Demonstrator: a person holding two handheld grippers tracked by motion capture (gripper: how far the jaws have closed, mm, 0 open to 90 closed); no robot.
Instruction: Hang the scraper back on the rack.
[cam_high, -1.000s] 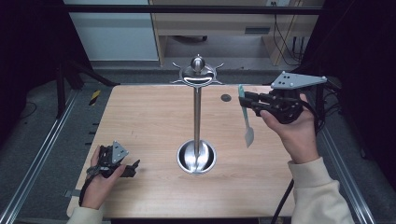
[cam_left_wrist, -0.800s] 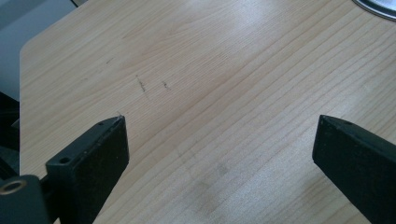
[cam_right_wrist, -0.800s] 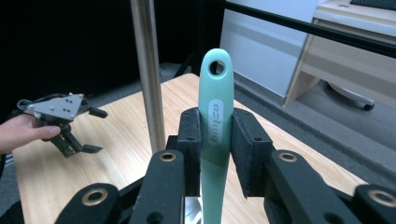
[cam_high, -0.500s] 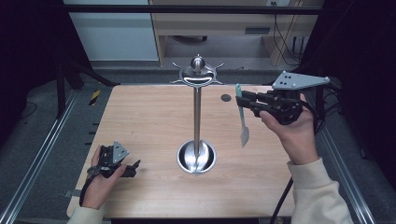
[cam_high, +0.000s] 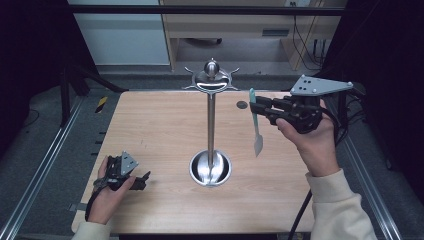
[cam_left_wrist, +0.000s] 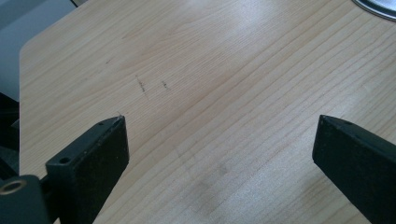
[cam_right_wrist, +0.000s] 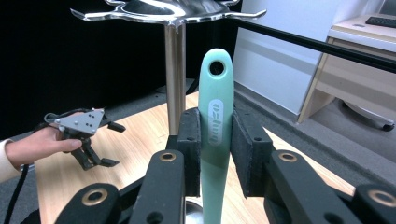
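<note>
Desk (cam_high: 165, 125): light wood top, spanning the middle of the high view, with a small dark round spot (cam_high: 242, 104) right of centre near the far edge.

Stand (cam_high: 211, 130): polished metal pole rising from a round dish base at lower centre of the high view, topped by a hooked crown at upper centre. In the right gripper view the pole and crown sit at top centre, behind the utensil.

Your right claw (cam_high: 257, 107): right of centre in the high view, held up off the desk with the grey plate on top. Its jaws are clamped on the mint-green handle of a utensil (cam_high: 256, 127). The handle stands upright between the pads (cam_right_wrist: 190, 140), its hanging hole above them, level with the underside of the crown. The pale blade hangs straight down below the jaws, apart from the pole and to its right in the frame.

Your left claw (cam_high: 142, 180): lower left of the high view, low over the desk. In the left gripper view its jaws stand wide apart with bare wood between them. It also shows at mid left of the right gripper view.
</note>
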